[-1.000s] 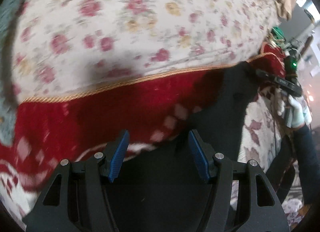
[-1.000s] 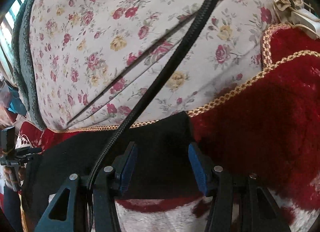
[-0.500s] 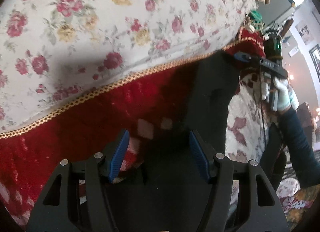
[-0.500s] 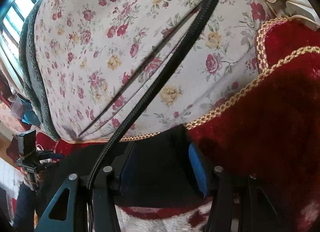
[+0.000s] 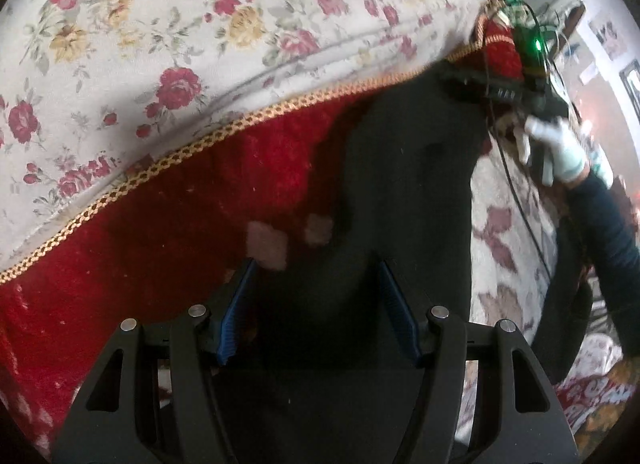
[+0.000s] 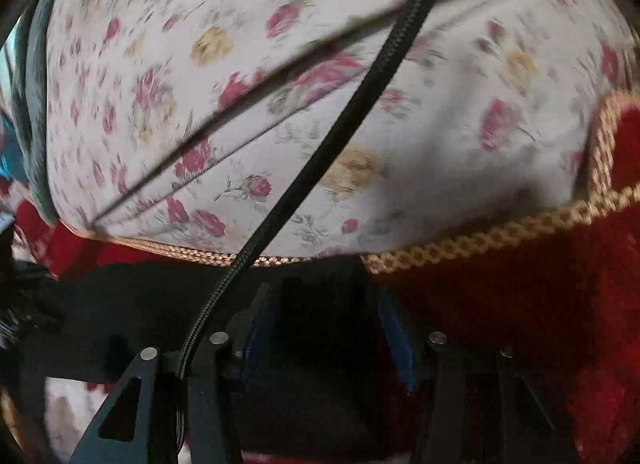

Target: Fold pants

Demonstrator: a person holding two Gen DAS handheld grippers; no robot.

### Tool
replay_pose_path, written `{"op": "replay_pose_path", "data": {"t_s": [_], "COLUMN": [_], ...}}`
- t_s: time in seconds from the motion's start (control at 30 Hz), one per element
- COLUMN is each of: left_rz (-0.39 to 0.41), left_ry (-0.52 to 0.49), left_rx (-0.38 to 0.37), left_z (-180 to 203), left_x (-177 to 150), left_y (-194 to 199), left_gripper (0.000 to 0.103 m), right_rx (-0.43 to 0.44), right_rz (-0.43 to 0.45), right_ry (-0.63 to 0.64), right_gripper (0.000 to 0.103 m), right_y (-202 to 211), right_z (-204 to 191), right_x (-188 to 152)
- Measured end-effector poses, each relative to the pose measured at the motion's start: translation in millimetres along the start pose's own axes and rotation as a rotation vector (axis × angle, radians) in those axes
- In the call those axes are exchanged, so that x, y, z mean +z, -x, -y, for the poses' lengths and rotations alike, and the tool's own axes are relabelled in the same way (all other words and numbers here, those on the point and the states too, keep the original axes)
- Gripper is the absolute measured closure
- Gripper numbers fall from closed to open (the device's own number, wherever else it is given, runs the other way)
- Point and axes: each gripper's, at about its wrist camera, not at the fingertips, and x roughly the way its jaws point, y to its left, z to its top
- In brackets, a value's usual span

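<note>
The pants lie on the blanket, stretched between the two grippers. The left gripper is at the near end, with pants between its fingers. The right gripper is at the far end, up on the right, with the hand just behind it. Behind the blanket lies the sheet. In the right wrist view a cable runs across the sheet and down to the left of the right gripper
</note>
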Motion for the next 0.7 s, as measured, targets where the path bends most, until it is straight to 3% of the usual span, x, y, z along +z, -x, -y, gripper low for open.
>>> {"op": "replay_pose_path", "data": {"t_s": [0.03, 0.13, 0.17, 0.2, 0.3, 0.43, 0.57, 0.7], "left_rz": [0.001, 0.019, 0.029, 0.040, 0.095, 0.172, 0.248, 0.295], "left_ry": [0.009, 0.001, -0.015, -0.031, -0.078, -0.101, -0.129, -0.163], "left_rx": [0.004, 0.048, 0.067, 0.082, 0.156, 0.187, 0.179, 0.171], "left_z": [-0.3, 9.9, 15.7, 22.8, 45.6, 78.6, 117.8, 165.1], "left_x": [0.3, -1.4, -2.9, -4.6, -10.8, -29.4, -54.1, -101.3], "left_y": [-0.6, -0.1, 1.4, 4.3, 15.2, 42.4, 76.2, 101.0], "left_gripper": [0.044, 0.065, 0.084, 0.090, 0.092, 0.093, 0.093, 0.093], "right_rx": [-0.005, -0.019, -0.008, 0.018, 0.057, 0.083, 0.101, 0.108], "right_rz": [0.006, 0.004, 0.012, 0.033, 0.093, 0.155, 0.197, 0.219], "right_ry": [0.025, 0.095, 0.096, 0.079, 0.054, 0.060, 0.068, 0.069], "right_gripper": [0.094, 0.097, 0.097, 0.097, 0.097, 0.097, 0.097, 0.097], "right_y": [-1.1, -0.3, 3.8, 12.7, 40.0, 87.1, 134.6, 179.3], "right_z": [-5.2, -22.0, -24.4, -24.9, -26.2, -27.2, -29.4, -26.3], "right_x": [-1.4, -7.0, -7.5, -7.5, -8.4, -21.9, -43.3, -79.9]}}
